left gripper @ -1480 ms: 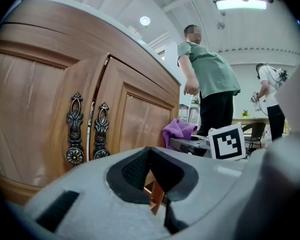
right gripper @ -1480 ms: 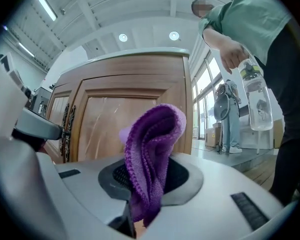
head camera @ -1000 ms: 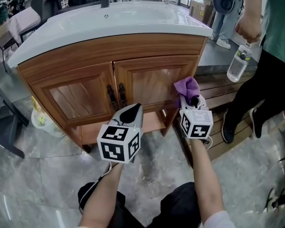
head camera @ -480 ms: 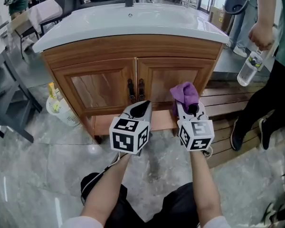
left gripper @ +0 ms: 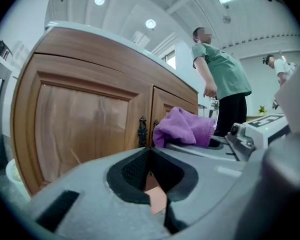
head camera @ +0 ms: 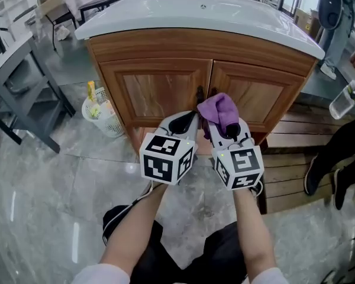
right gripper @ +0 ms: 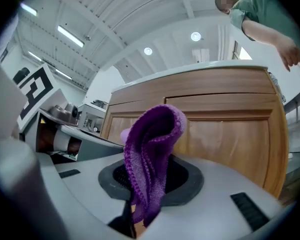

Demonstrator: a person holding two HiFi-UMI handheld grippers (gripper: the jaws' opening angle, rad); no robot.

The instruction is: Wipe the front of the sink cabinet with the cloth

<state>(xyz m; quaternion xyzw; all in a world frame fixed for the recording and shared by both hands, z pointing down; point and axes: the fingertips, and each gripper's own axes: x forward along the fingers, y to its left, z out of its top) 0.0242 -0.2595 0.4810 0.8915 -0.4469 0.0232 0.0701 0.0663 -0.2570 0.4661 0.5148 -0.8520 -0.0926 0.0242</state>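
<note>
Just off the cabinet front [head camera: 165,87] at twelve o'clock, the cloth [right gripper: 152,154] flops loosely from the clenched right gripper [right gripper: 140,206] and may snag the door handles [left gripper: 142,132]; the left gripper [left gripper: 152,189] is closed, empty.

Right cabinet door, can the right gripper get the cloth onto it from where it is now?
Probably yes. The right gripper, shut on the purple cloth, points at the right cabinet door with nothing between them. The left gripper sits off to its left, clear of that path.
</note>
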